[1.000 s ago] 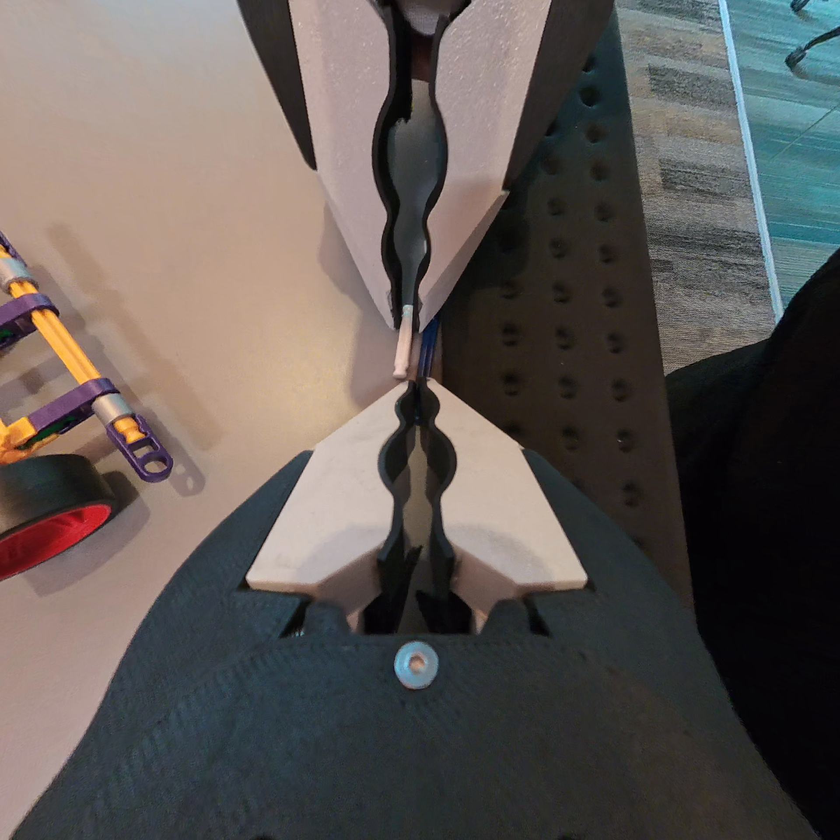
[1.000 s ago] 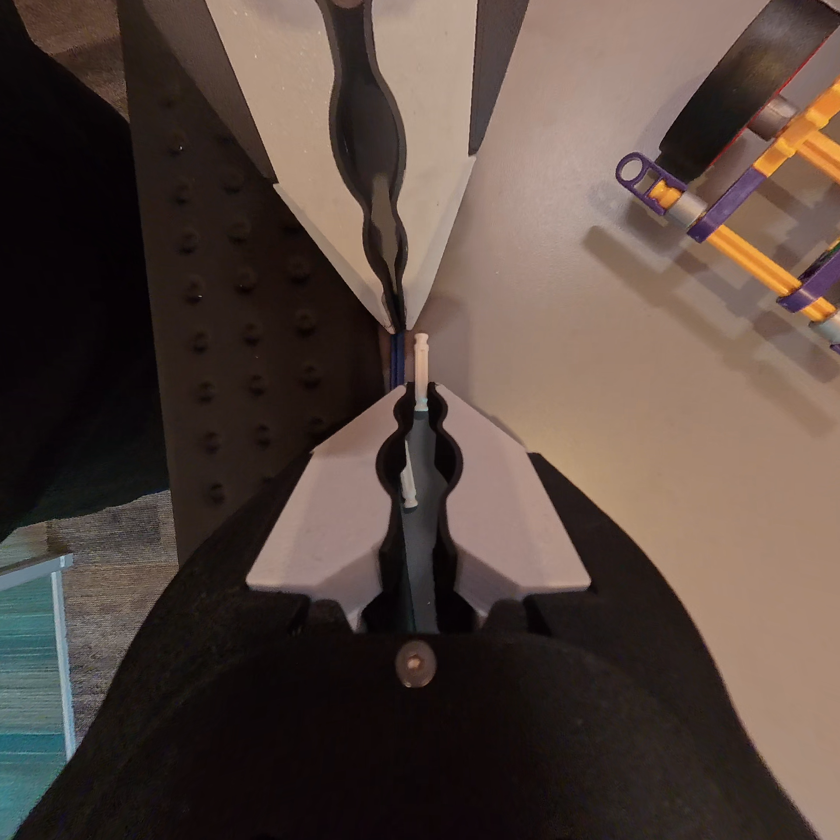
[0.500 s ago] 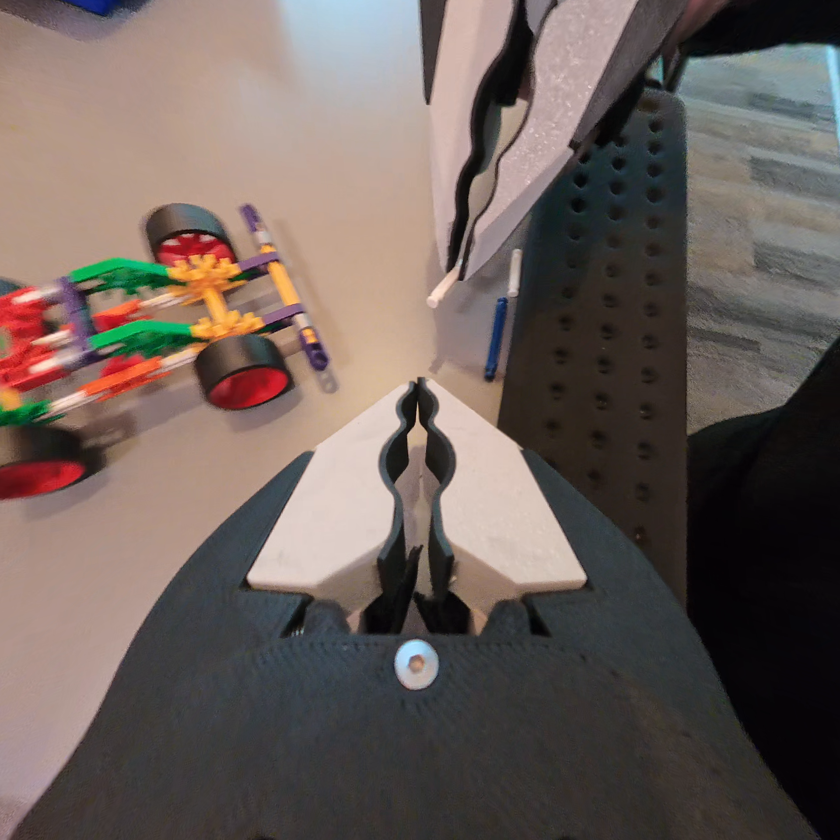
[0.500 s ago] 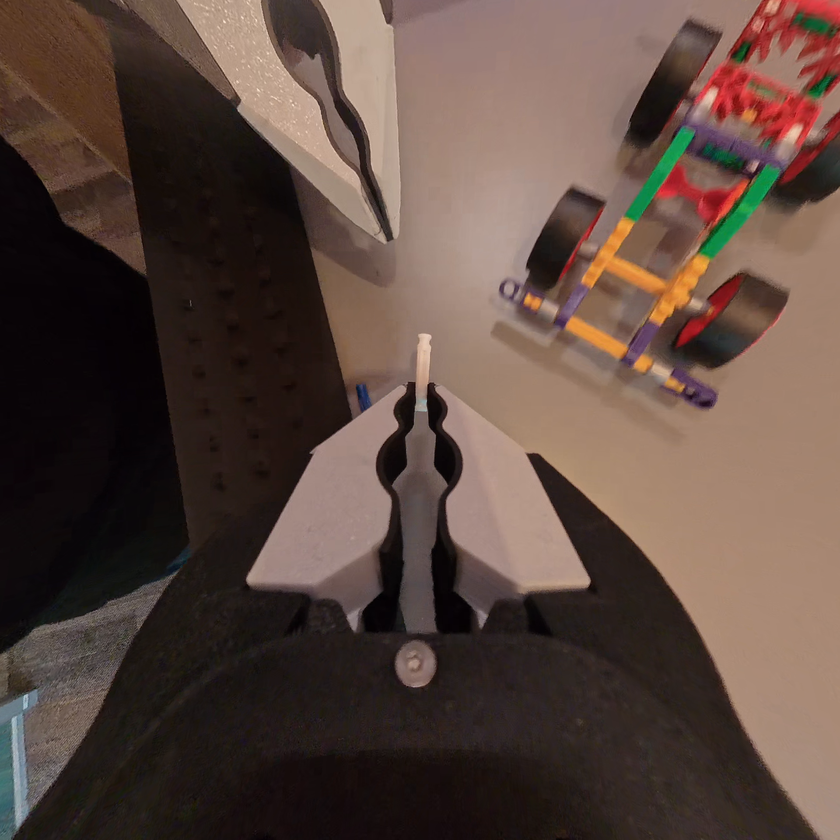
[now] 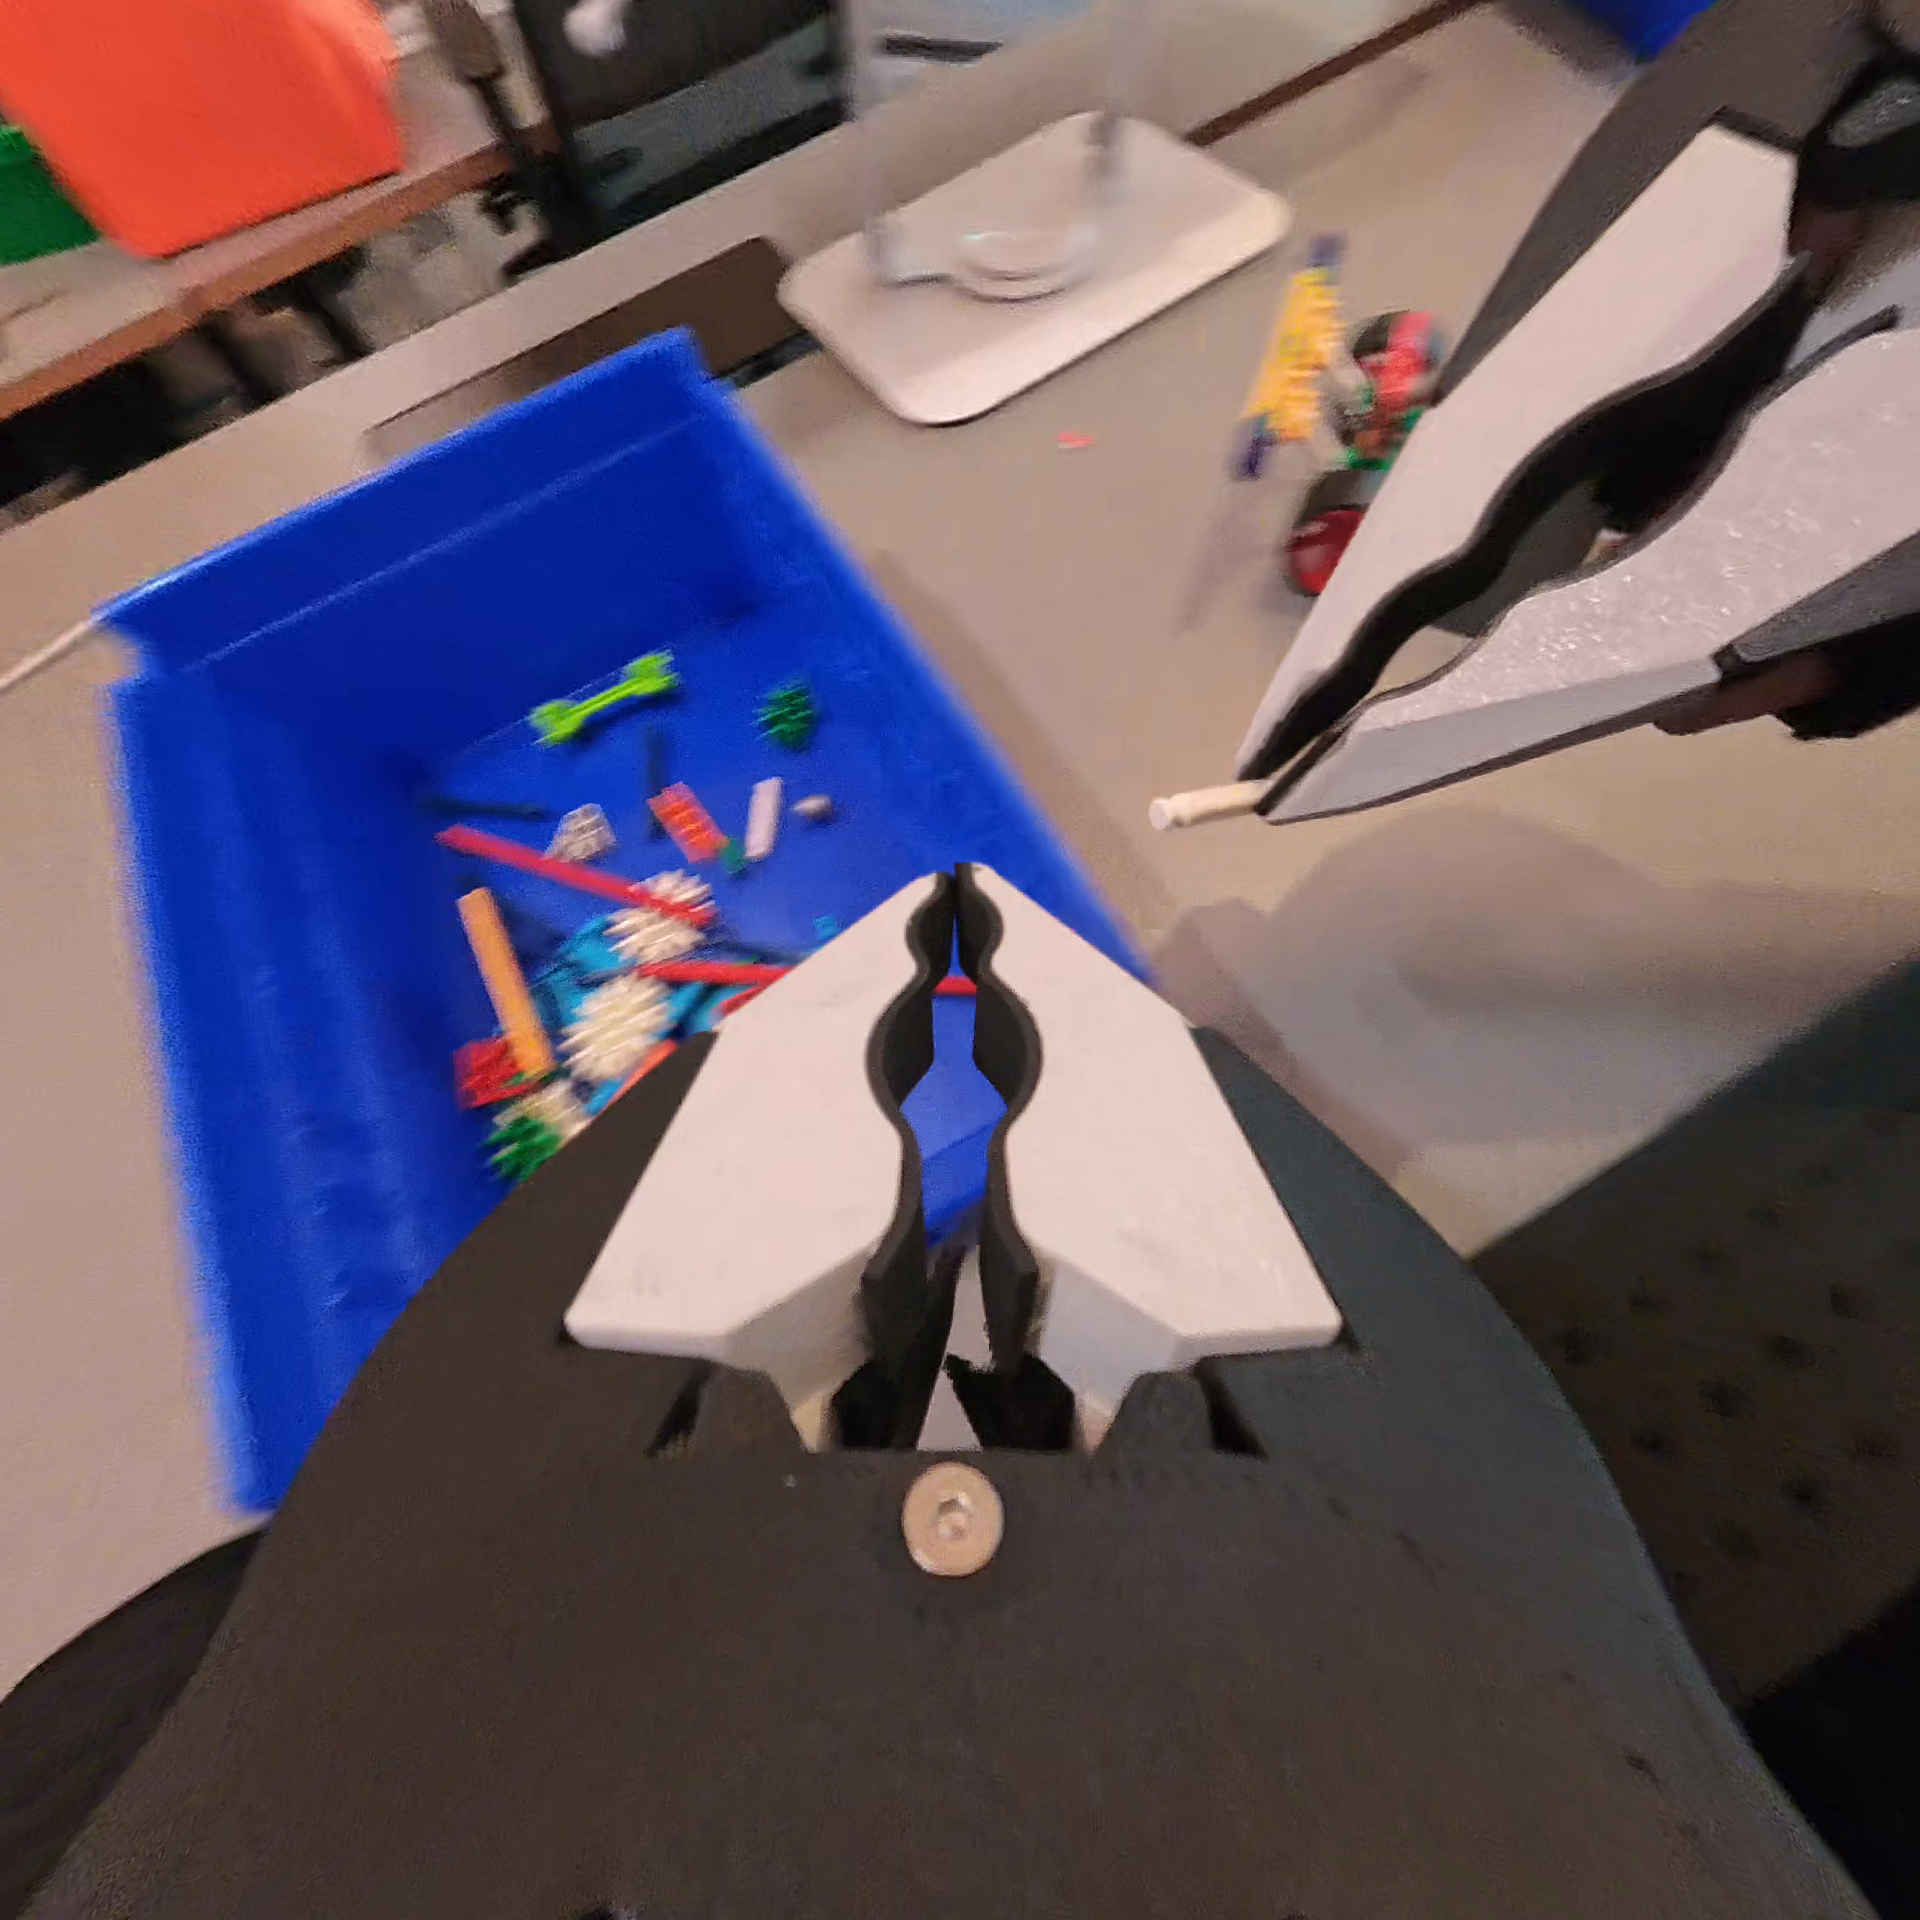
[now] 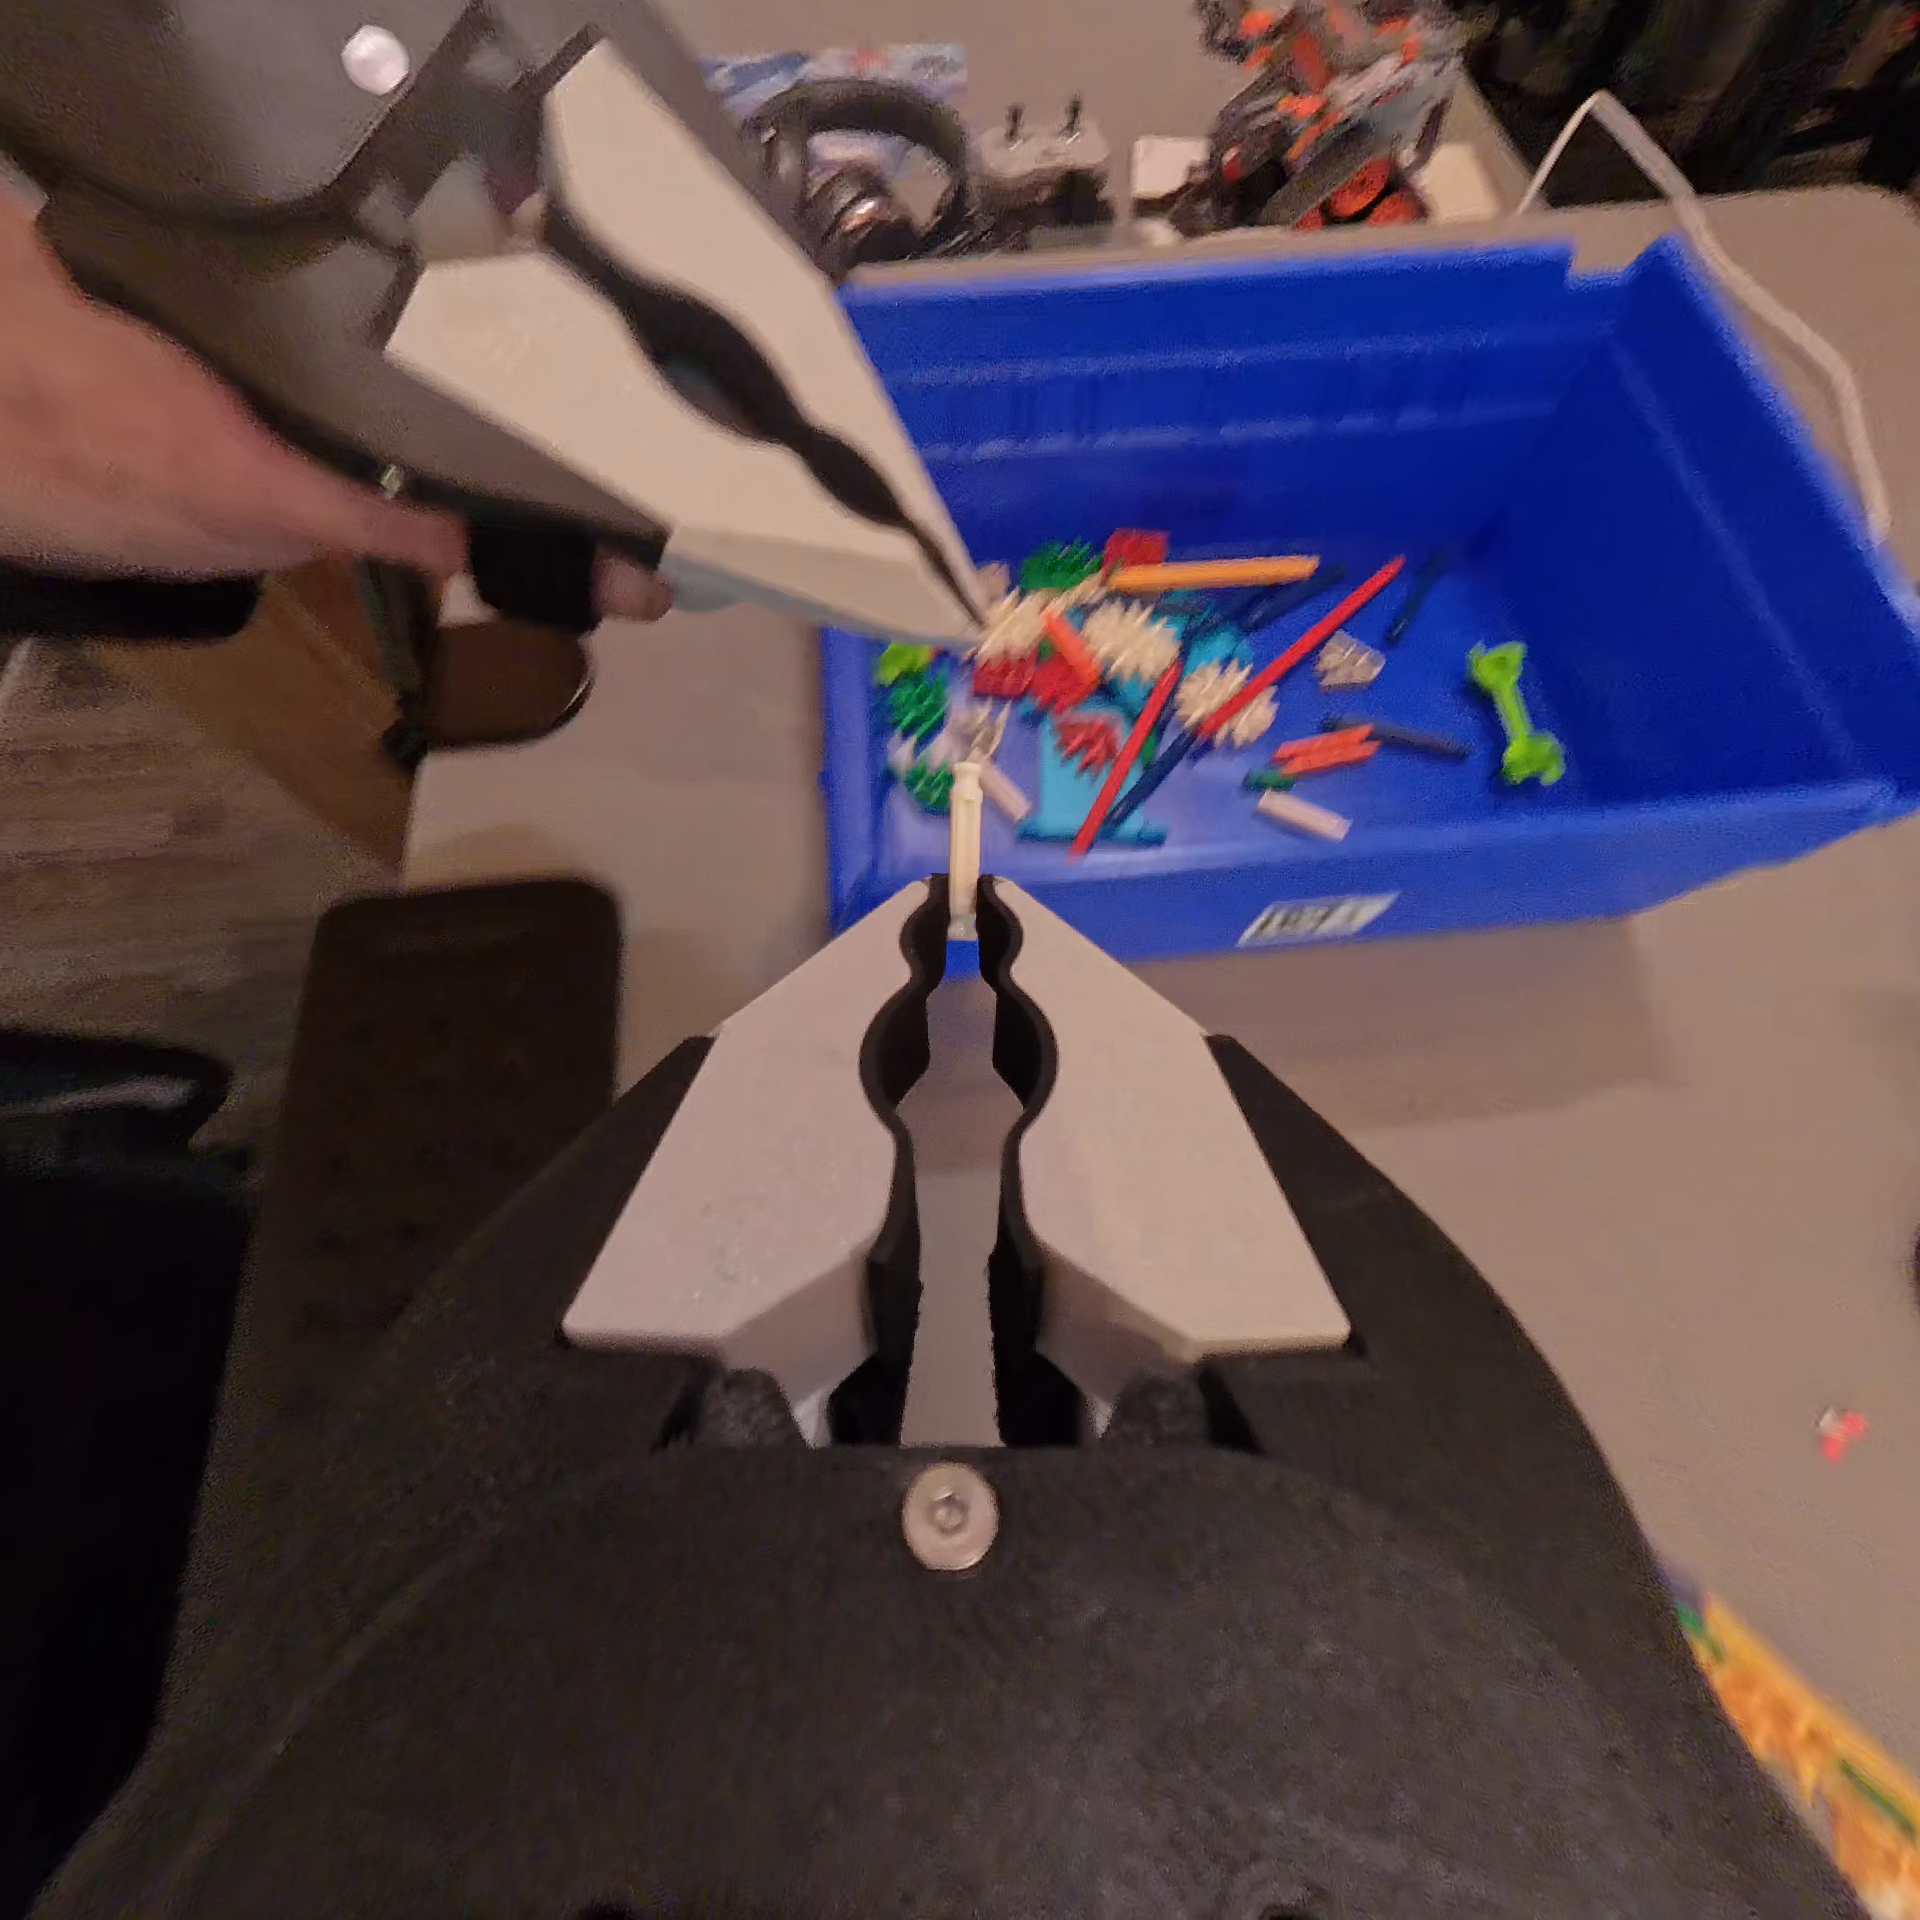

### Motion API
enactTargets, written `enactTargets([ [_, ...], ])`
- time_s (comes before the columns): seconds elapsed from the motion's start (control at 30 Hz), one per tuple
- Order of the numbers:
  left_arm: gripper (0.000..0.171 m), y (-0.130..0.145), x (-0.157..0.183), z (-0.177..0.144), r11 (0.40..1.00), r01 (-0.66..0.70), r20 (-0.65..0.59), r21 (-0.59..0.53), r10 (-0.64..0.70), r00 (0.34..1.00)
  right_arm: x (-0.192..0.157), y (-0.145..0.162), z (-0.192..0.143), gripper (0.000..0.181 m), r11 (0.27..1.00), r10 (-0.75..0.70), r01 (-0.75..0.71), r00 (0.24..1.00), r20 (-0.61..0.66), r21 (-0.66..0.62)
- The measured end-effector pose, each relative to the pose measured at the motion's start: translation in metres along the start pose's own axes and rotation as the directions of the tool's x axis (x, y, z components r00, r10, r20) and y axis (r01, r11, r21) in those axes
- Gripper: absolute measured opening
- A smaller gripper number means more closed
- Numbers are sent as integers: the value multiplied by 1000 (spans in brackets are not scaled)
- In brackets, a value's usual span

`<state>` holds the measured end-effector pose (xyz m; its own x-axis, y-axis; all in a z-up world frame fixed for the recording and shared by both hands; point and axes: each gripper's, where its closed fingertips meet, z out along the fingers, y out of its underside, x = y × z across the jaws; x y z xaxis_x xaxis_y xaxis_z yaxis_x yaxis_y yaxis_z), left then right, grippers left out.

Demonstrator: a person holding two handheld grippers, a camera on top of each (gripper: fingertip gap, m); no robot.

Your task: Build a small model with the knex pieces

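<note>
My right gripper (image 6: 961,888) is shut on a short white rod (image 6: 964,821) that sticks out past its tips, just in front of the near wall of a blue bin (image 6: 1351,416). The bin holds several loose coloured construction pieces (image 6: 1122,665). My left gripper (image 5: 954,878) is shut and empty, over the near right corner of the bin (image 5: 312,935). In the right wrist view the left gripper (image 6: 966,613) points down into the bin. In the left wrist view the right gripper (image 5: 1262,800) shows with the white rod (image 5: 1205,805).
A grey table (image 5: 1455,987) bears the bin. A built toy car (image 5: 1340,416) and a white flat base (image 5: 1039,270) lie farther back. A black perforated chair back (image 6: 447,1039) stands at the table edge. A person's hand (image 6: 156,468) holds the left gripper. A small red piece (image 6: 1839,1434) lies on the table. My right fingertips sit around 4 centimeters from my left ones.
Both grippers lifted from the table edge and swung toward the blue bin. The left gripper let go of a blue rod, now out of view. The right gripper kept the white rod.
</note>
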<state>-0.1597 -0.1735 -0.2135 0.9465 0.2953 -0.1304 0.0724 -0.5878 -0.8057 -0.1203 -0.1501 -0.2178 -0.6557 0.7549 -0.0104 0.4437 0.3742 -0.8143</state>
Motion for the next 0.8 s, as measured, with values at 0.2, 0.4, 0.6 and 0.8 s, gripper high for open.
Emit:
enactTargets([
  [0.2,11,42,-71,13,978,192,102,-78,-183,978,47,-32,62,33,997,49,-52,997,-64,-54],
  [0.4,21,29,-35,0,996,80,49,-38,-78,996,35,-5,-20,25,1000,30,-30,997,-68,-6],
  [0.6,20,-19,127,18,988,-155,-340,27,155,928,4,135,-159,20,987,74,-79,997,-38,-140],
  [0.8,21,-13,295,65,924,-374,-666,76,326,671,-28,271,-243,20,927,165,-175,984,-58,-332],
])
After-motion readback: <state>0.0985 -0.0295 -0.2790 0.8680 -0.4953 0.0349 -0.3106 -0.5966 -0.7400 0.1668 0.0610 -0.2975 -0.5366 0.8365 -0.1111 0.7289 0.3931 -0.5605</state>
